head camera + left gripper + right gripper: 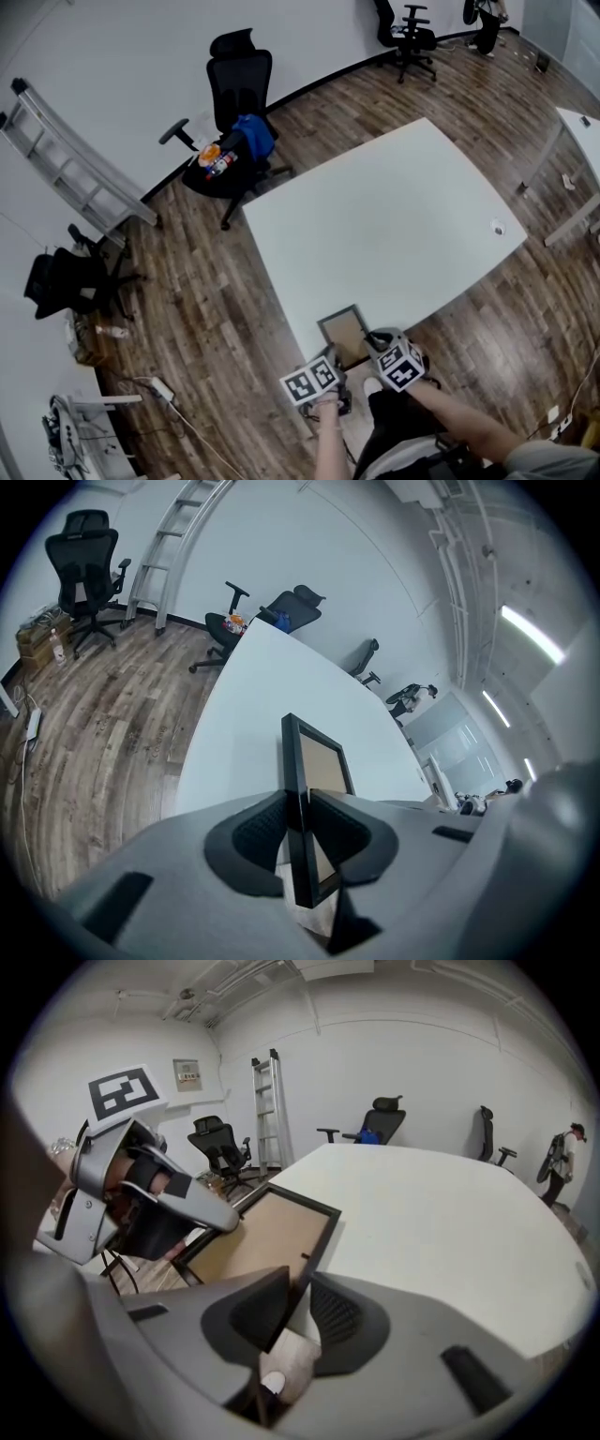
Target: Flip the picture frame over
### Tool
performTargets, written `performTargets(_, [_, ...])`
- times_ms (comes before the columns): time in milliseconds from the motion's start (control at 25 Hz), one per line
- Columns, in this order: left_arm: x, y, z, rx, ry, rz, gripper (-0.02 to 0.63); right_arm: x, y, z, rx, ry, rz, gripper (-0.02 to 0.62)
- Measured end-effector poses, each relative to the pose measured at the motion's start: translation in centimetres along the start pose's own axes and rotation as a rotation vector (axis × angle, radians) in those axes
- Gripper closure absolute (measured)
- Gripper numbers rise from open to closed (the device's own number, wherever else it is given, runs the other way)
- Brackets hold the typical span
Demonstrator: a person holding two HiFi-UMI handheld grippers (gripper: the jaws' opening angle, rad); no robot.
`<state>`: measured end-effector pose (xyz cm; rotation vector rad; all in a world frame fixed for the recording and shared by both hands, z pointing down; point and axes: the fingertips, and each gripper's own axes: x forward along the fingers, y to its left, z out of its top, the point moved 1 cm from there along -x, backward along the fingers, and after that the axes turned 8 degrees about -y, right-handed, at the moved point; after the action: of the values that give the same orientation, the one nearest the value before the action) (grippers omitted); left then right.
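Observation:
The picture frame (344,336) has a black rim and a brown board face. It sits at the near edge of the white table (394,216). My left gripper (330,370) is shut on the frame's near left edge; in the left gripper view the rim (319,761) runs straight between the pads (258,834). My right gripper (380,342) holds the frame's near right corner. In the right gripper view the brown board (262,1237) shows a small black tab, and the rim passes between the jaws (298,1302). My left gripper (141,1194) is also in that view, at the left.
A black office chair (239,141) with blue cloth and bottles stands beyond the table's far left corner. A ladder (66,164) leans on the wall. A small white object (497,227) lies near the table's right edge. Another table (581,131) stands at the right.

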<state>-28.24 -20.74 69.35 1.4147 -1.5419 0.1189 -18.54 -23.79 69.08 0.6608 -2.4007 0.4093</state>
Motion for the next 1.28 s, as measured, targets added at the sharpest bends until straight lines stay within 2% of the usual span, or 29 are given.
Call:
performTargets(200, [0.5, 1.2, 0.0, 0.060, 0.062, 0.096, 0.535, 0.6, 0.4, 0.1, -0.031, 0.021, -0.021, 0.525])
performTargets(400, [0.4, 2.5, -1.3, 0.323, 0.172, 0.252, 0.537, 1.1, 0.5, 0.0, -0.086, 0.051, -0.047, 0.525])
performTargets(480, [0.4, 2.7, -1.0, 0.361, 0.154, 0.268, 0.537, 0.9, 0.2, 0.1, -0.059, 0.047, -0.049, 0.526])
performTargets(600, [0.4, 2.7, -0.8, 0.346, 0.106, 0.249, 0.537, 0.9, 0.2, 0.4, -0.034, 0.029, -0.045, 0.526])
performTargets(760, [-0.2, 1.9, 0.7, 0.408, 0.003, 0.252, 0.537, 0.1, -0.3, 1.2, -0.023, -0.035, -0.055, 0.526])
performTargets(960, [-1.2, -1.2, 3.1, 0.386, -0.141, 0.167, 0.537, -1.3, -1.7, 3.5, 0.031, -0.113, -0.080, 0.525])
performTargets(1200, [-3.4, -6.1, 5.7, 0.417, -0.355, 0.089, 0.537, -3.2, -1.6, 9.0, 0.017, -0.297, -0.057, 0.525])
performTargets(1280, [-4.6, -7.6, 6.5, 0.455, -0.420, 0.093, 0.565, -4.0, -1.2, 10.9, 0.006, -0.364, -0.048, 0.523])
